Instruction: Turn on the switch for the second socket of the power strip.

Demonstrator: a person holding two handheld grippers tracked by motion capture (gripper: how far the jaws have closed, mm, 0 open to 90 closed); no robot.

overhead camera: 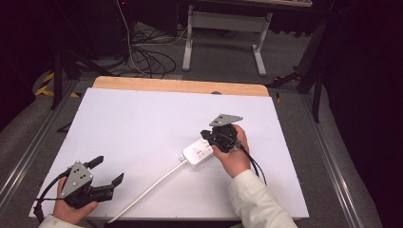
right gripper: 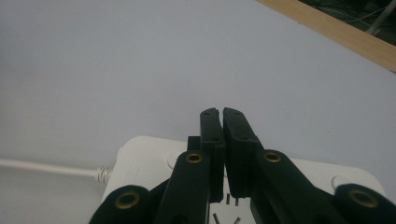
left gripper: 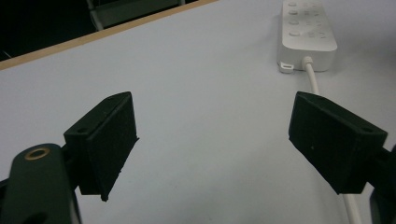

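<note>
High view: right gripper (overhead camera: pixel 206 134) pinched closed over power strip (overhead camera: pixel 197 153) — left gripper (overhead camera: pixel 107 170) spread.

high view: fixed overhead, facing forward and down over the white surface (overhead camera: pixel 142 123). left gripper view: low, looks across the surface toward the power strip (left gripper: pixel 306 32). right gripper view: close above the same power strip (right gripper: pixel 144 158); all share it.
</note>
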